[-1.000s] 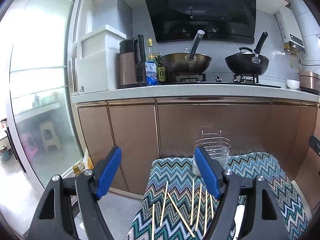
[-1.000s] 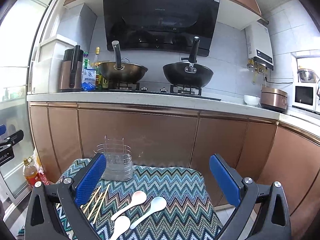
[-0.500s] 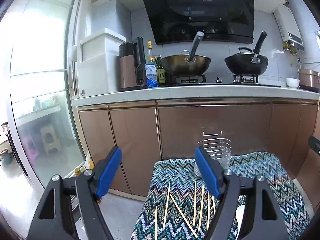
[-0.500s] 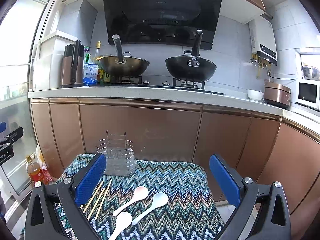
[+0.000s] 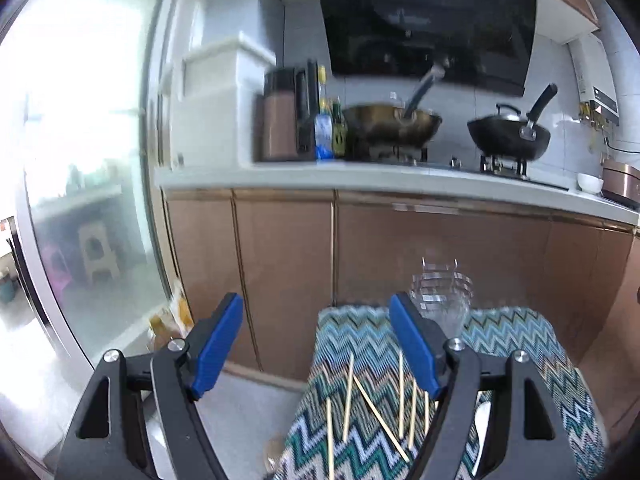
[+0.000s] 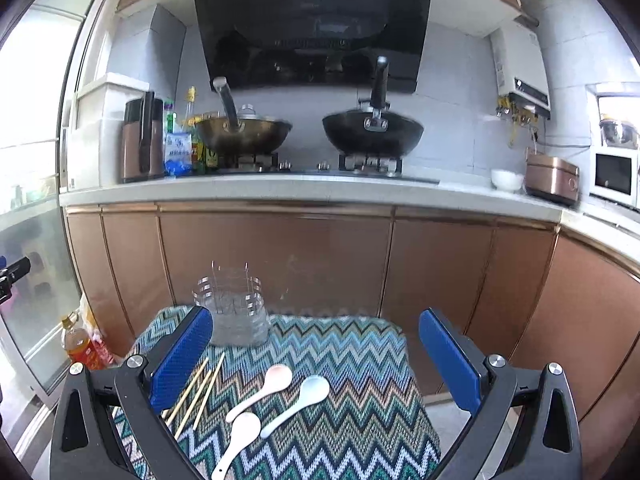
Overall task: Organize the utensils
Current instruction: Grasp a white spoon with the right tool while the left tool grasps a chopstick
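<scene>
Nothing sorted yet: thin wooden chopsticks (image 5: 376,408) & white ceramic spoons (image 6: 276,380) lay near empty wire-and-clear-plastic holder (image 6: 234,308); both hand-held grippers, left (image 5: 316,344) and right (image 6: 316,356), gaped, held nothing.

Teal, blue and white zigzag cloth (image 6: 352,364), pale wooden chopsticks (image 5: 348,396), white spoons (image 6: 296,402), blue-padded black tools (image 6: 316,356).

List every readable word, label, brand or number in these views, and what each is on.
None reads.
Range hood: white sticker, too small.
Blue-and-white packet: print blurred.
Bottle labels: blurred.
Water heater: markings too small.
Left wrist view: motion-blurred.
</scene>
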Available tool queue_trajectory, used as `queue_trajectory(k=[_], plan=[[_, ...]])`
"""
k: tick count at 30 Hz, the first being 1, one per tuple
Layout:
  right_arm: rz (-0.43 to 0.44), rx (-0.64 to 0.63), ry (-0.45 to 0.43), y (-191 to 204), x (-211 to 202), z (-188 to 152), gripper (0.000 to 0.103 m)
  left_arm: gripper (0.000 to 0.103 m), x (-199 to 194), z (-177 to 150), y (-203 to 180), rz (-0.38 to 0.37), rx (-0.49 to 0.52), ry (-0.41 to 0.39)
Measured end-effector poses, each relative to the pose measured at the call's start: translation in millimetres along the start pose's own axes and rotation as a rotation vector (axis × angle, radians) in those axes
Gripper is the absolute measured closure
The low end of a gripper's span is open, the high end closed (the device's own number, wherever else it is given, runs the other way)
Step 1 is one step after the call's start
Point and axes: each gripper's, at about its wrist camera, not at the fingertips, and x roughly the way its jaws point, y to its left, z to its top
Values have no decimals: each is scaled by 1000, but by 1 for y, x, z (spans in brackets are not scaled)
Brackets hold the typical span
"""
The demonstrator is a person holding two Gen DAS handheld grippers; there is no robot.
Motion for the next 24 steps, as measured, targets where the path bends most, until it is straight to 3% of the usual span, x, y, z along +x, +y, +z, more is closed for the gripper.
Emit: queue_trajectory(k=[5,8,17,24], plan=[[48,17,126,-7,32,-18,0,29,55,-23,-1,-199,-64,245],[97,34,228,-13,61,-30,9,30,97,-41,-9,-264,-103,406],[263,184,568,-45,166,-88,47,33,191,-85,-41,-320,-119,715],[287,266,712,-72,238,-125,52,49,254,-110,-46,-252,-132,855]])
